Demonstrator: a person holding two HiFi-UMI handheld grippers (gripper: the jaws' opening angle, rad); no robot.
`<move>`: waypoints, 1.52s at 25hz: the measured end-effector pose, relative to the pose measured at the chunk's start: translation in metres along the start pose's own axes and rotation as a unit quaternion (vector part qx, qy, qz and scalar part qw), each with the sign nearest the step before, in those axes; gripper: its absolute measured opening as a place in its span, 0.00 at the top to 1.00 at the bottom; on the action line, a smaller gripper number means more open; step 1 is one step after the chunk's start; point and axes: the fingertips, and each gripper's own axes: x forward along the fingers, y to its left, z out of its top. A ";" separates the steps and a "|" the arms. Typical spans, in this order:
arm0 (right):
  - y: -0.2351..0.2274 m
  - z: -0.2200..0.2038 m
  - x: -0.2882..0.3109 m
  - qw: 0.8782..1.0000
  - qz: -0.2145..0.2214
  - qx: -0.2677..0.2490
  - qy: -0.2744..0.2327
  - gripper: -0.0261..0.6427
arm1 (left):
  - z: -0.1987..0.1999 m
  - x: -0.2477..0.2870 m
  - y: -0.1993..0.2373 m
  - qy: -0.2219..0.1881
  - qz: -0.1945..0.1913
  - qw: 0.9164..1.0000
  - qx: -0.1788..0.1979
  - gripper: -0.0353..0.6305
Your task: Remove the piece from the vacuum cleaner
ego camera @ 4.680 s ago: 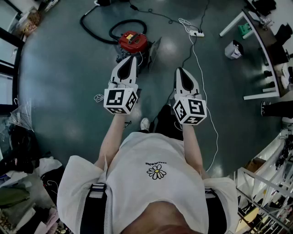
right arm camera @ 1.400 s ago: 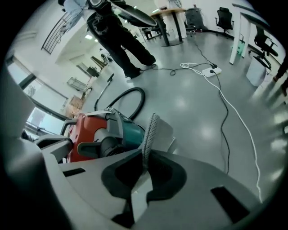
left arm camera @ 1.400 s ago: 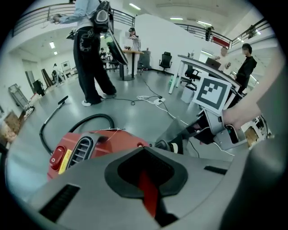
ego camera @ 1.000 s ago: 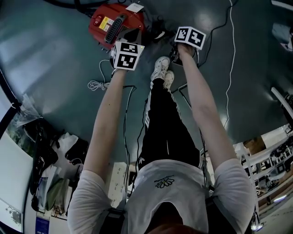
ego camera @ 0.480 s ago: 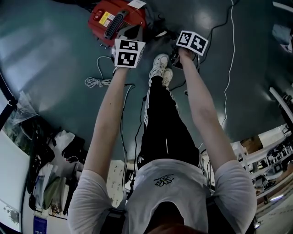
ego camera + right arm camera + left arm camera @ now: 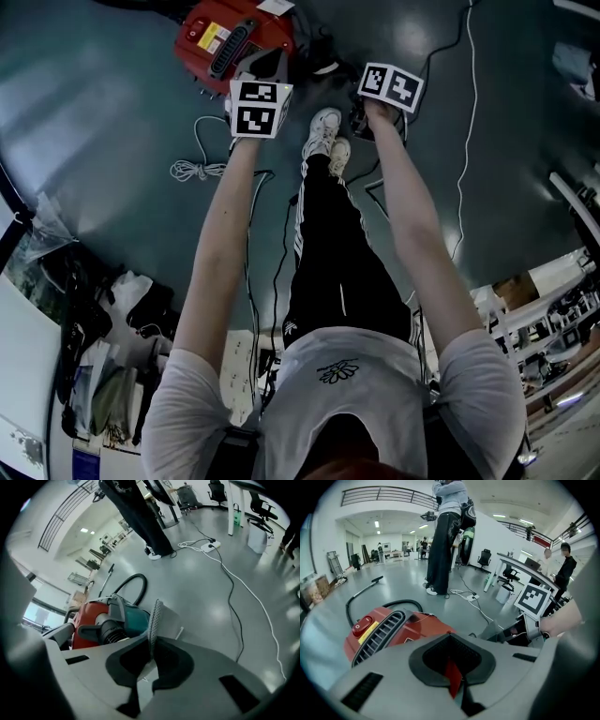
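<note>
The red vacuum cleaner (image 6: 230,37) lies on the floor at the top of the head view. My left gripper (image 6: 265,67) rests on its near end, and in the left gripper view (image 6: 452,679) its jaws are closed on a thin red edge of the shell (image 6: 393,627). My right gripper (image 6: 149,665) is shut on a thin grey piece with a woven edge (image 6: 154,616), held upright just right of the vacuum's teal and black end (image 6: 126,623). In the head view, the marker cube (image 6: 389,84) hides the right jaws and the piece.
A white cable (image 6: 464,122) runs along the floor on the right and a coiled cord (image 6: 192,171) lies on the left. My shoes (image 6: 328,139) stand between the grippers. Bags and clutter (image 6: 94,366) fill the lower left. People (image 6: 445,536) and desks (image 6: 520,569) stand farther off.
Since the oldest frame I have come up close to the vacuum and both grippers have come down onto it. Over the last second the right gripper has edged slightly away from the vacuum.
</note>
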 end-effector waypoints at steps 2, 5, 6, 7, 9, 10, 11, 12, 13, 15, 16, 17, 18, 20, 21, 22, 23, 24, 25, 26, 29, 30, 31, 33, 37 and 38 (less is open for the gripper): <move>-0.004 0.006 0.004 1.000 -0.007 -0.018 0.007 0.92 | 0.000 0.000 -0.001 -0.004 0.001 1.000 -0.008 0.94; -0.005 0.018 0.008 0.996 -0.024 -0.088 0.020 0.92 | 0.000 0.001 -0.001 -0.008 -0.009 1.000 -0.009 0.94; -0.005 0.020 0.009 0.994 -0.026 -0.102 0.023 0.92 | 0.000 0.001 -0.001 -0.009 -0.011 1.000 -0.011 0.94; -0.005 0.021 0.009 0.993 -0.025 -0.110 0.024 0.92 | 0.000 0.000 0.000 -0.010 -0.012 1.000 -0.013 0.94; -0.008 0.019 0.009 0.994 -0.022 -0.110 0.021 0.92 | 0.000 0.001 0.000 -0.011 -0.011 1.000 -0.018 0.94; -0.010 0.017 0.009 0.995 -0.019 -0.100 0.019 0.92 | 0.000 0.001 0.000 -0.010 -0.011 1.000 -0.019 0.94; -0.013 0.014 0.009 0.996 -0.016 -0.086 0.017 0.92 | 0.000 0.002 0.000 -0.010 -0.011 1.000 -0.019 0.94; -0.014 0.012 0.010 0.997 -0.013 -0.072 0.015 0.92 | 0.000 0.002 0.001 -0.010 -0.012 1.000 -0.018 0.94; -0.015 0.010 0.010 0.998 -0.012 -0.062 0.012 0.92 | 0.000 0.002 0.001 -0.010 -0.012 1.000 -0.016 0.94; -0.016 0.009 0.010 0.998 -0.011 -0.057 0.010 0.92 | 0.001 0.002 0.002 -0.011 -0.011 1.000 -0.017 0.94; -0.017 0.009 0.009 0.998 -0.012 -0.057 0.010 0.92 | 0.001 0.002 0.002 -0.012 -0.011 1.000 -0.017 0.94; -0.017 0.008 0.007 0.998 -0.013 -0.055 0.009 0.92 | 0.001 0.002 0.002 -0.012 -0.011 1.000 -0.017 0.94; -0.017 0.005 0.005 0.999 -0.015 -0.049 0.007 0.92 | 0.001 0.002 0.002 -0.011 -0.011 1.000 -0.016 0.94; -0.017 -0.003 0.000 0.999 -0.014 -0.030 -0.001 0.92 | 0.001 0.003 0.002 -0.010 -0.012 1.000 -0.012 0.94; -0.017 -0.008 -0.002 1.000 -0.012 -0.017 -0.006 0.92 | 0.001 0.003 0.001 -0.009 -0.012 1.000 -0.010 0.94; -0.017 -0.012 -0.003 1.000 -0.011 -0.003 -0.010 0.92 | 0.001 0.003 0.002 -0.009 -0.013 1.000 -0.008 0.94; -0.018 -0.016 -0.004 1.000 -0.010 0.009 -0.012 0.92 | 0.002 0.003 0.002 -0.009 -0.013 1.000 -0.008 0.94; -0.020 -0.020 -0.004 1.000 -0.011 0.016 -0.010 0.92 | 0.002 0.004 0.002 -0.010 -0.012 1.000 -0.010 0.94; -0.023 -0.025 -0.005 1.000 -0.017 0.017 -0.003 0.92 | 0.002 0.004 0.003 -0.011 -0.010 1.000 -0.013 0.94; -0.029 -0.034 -0.005 0.999 -0.028 0.012 0.010 0.92 | 0.002 0.004 0.003 -0.012 -0.007 1.000 -0.015 0.94; -0.050 -0.063 -0.008 0.997 -0.060 -0.008 0.046 0.92 | 0.003 0.004 0.003 -0.010 -0.003 1.000 -0.007 0.94; -0.052 -0.066 -0.009 0.997 -0.061 -0.015 0.046 0.92 | 0.003 0.004 0.003 -0.011 -0.005 1.000 -0.003 0.94; -0.052 -0.064 -0.010 0.997 -0.062 -0.025 0.044 0.92 | 0.004 0.005 0.003 -0.013 -0.005 1.000 0.000 0.94; -0.049 -0.058 -0.009 0.996 -0.062 -0.046 0.041 0.92 | 0.004 0.005 0.004 -0.017 0.000 1.000 -0.001 0.94; -0.045 -0.053 -0.015 0.996 -0.058 -0.056 0.037 0.92 | 0.001 0.002 0.004 -0.015 0.006 1.000 -0.020 0.94; -0.044 -0.052 -0.017 0.996 -0.056 -0.058 0.036 0.92 | 0.001 0.003 0.004 -0.011 0.005 1.000 -0.024 0.94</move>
